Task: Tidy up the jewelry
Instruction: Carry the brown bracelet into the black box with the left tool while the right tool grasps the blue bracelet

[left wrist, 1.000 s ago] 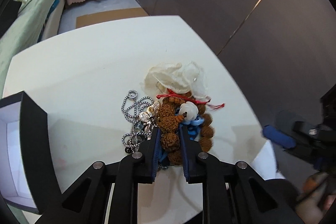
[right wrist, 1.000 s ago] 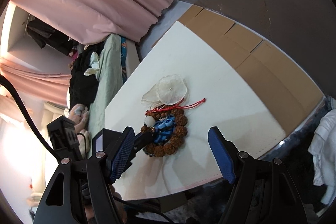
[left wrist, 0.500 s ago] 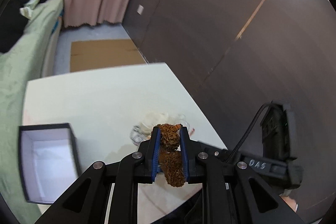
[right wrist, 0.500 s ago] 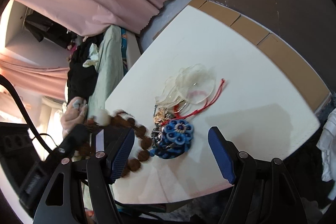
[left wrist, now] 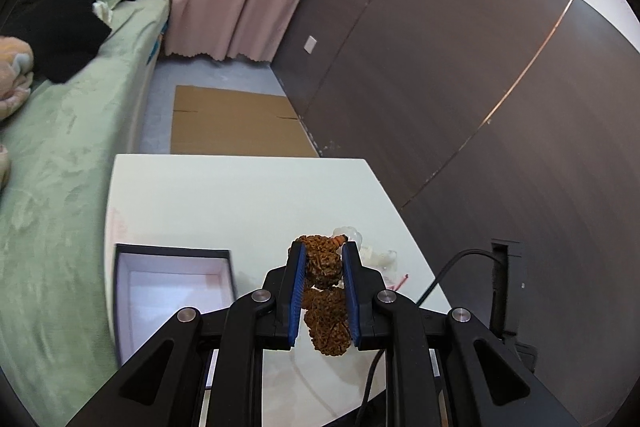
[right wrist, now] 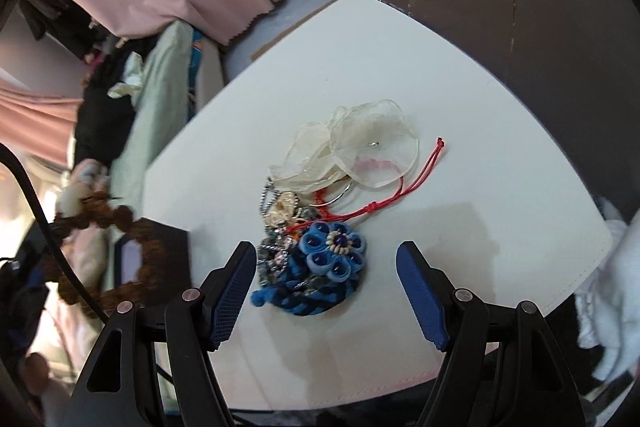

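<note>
My left gripper (left wrist: pixel 323 247) is shut on a bracelet of rough brown beads (left wrist: pixel 326 269), held up above the white table (left wrist: pixel 240 203). In the right wrist view the same brown bracelet (right wrist: pixel 120 223) hangs blurred at the left, over the dark box (right wrist: pixel 160 251). My right gripper (right wrist: pixel 326 255) hovers open above a pile of jewelry: a blue flower piece (right wrist: pixel 332 255) on a blue cord, a silver ball chain (right wrist: pixel 272 223), a red cord (right wrist: pixel 400 191) and sheer cream fabric petals (right wrist: pixel 360 147). Nothing is between its fingers.
An open dark box with a white lining (left wrist: pixel 172 291) sits on the table's left side. A green bed (left wrist: pixel 60 155) with dark clothes runs along the table's left. Flat cardboard (left wrist: pixel 232 123) lies on the floor beyond, by pink curtains and a dark wall.
My left gripper lifted the brown bracelet off the pile and carried it up and toward the box. My right gripper moved in over the pile, still open.
</note>
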A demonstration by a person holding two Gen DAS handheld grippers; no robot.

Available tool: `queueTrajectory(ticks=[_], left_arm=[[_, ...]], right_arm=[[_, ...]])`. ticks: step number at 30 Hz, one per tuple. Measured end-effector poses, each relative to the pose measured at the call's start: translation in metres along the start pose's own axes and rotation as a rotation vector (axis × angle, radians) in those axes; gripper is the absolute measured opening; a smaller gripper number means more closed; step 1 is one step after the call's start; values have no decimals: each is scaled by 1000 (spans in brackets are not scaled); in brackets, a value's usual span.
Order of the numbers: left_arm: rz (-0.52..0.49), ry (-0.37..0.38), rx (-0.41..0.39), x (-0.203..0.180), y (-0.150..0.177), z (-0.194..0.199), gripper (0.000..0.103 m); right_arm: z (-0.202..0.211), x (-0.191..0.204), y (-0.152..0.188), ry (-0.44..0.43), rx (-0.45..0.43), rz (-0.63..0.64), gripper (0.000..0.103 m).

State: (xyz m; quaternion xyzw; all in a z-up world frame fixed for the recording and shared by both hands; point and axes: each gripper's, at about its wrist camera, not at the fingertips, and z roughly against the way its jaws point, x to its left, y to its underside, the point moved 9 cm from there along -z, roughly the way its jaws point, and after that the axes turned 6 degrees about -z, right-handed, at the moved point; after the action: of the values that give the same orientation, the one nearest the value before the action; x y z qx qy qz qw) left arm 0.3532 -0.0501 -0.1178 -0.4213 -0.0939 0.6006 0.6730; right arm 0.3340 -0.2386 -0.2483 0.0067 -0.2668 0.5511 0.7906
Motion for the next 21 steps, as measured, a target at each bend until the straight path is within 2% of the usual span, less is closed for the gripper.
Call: queueTrajectory(ticks=[3, 4, 6, 8, 10, 11, 18, 21], left_arm=[[12, -7, -9, 8, -1, 8, 19], [16, -11, -13, 12, -1, 11, 19], [24, -18, -18, 19, -1, 16, 19], [33, -28, -24, 28, 2, 23, 19], [44, -38, -27, 36, 4, 29, 19], [52, -42, -29, 41, 5, 33, 19], [92, -92, -38, 71, 14, 50, 19], [111, -88, -23, 79, 18, 46, 19]], right_arm=[[-6, 4, 0, 48, 2, 37, 73], [-9, 5, 0, 58, 6, 48, 71], [-17, 10, 2, 74, 29, 66, 47], [-23, 7, 5, 90, 53, 55, 34], [-20, 7, 4, 85, 42, 49, 24], [-18, 8, 4, 83, 32, 53, 16], [-4, 17, 8, 18, 0, 65, 15], [5, 23, 8, -27, -24, 64, 15]])
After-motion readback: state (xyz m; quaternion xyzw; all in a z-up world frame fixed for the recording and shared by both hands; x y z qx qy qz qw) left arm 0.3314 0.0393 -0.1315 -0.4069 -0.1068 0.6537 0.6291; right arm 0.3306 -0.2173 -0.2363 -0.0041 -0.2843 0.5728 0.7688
